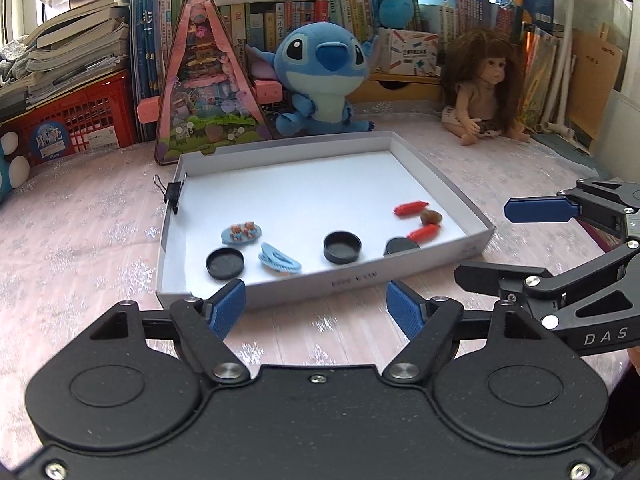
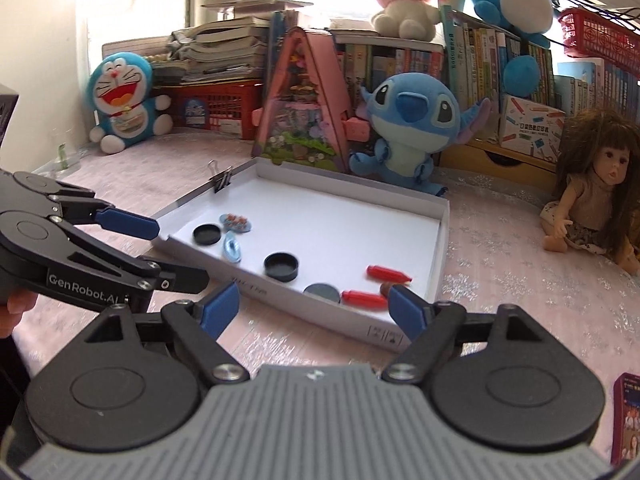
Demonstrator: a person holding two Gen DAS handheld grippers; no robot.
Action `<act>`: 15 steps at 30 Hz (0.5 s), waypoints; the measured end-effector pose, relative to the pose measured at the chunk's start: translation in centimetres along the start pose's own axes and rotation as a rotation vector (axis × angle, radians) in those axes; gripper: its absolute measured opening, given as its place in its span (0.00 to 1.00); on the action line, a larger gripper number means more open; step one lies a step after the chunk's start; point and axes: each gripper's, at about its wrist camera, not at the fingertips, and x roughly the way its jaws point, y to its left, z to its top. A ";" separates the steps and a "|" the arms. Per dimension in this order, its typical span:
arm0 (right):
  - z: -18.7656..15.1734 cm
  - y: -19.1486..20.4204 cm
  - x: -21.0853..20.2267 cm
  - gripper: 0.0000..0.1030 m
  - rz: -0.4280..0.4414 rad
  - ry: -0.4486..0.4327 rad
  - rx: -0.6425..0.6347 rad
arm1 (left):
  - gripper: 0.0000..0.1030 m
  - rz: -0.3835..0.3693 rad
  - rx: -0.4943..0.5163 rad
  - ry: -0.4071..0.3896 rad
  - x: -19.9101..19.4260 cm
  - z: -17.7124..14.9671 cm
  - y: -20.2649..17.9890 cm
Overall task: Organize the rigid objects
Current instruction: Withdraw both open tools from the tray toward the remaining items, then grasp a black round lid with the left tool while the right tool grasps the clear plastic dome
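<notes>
A shallow white box (image 1: 360, 282) (image 2: 256, 282) lies on the pink cloth. It holds three black caps (image 1: 342, 247) (image 2: 281, 266), a blue hair clip (image 1: 279, 261) (image 2: 232, 249), an oval bear charm (image 1: 241, 233), two red sausage-shaped pieces (image 1: 411, 208) (image 2: 389, 273) and a brown nut (image 1: 431, 217). My left gripper (image 1: 316, 301) (image 2: 180, 254) stands open just before the box's near wall, at its left part, with nothing between its fingers. My right gripper (image 2: 312, 302) (image 1: 484, 242) is open too, empty, at the box's near right corner.
A binder clip (image 1: 173, 194) grips the box's left wall. Behind the box stand a pink triangular toy case (image 1: 204, 92), a blue plush (image 1: 320, 76) and a doll (image 1: 480, 84). Red crates, stacked books and shelves line the back. A card box (image 2: 626, 420) lies near right.
</notes>
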 end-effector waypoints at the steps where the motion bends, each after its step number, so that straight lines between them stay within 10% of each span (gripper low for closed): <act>1: -0.4 0.2 -0.2 0.86 0.008 0.000 -0.006 | 0.74 -0.002 0.000 0.000 -0.2 -0.4 -0.1; 15: -5.4 2.2 -2.3 0.87 0.069 0.046 -0.071 | 0.69 -0.014 0.033 0.018 -2.6 -5.6 -0.4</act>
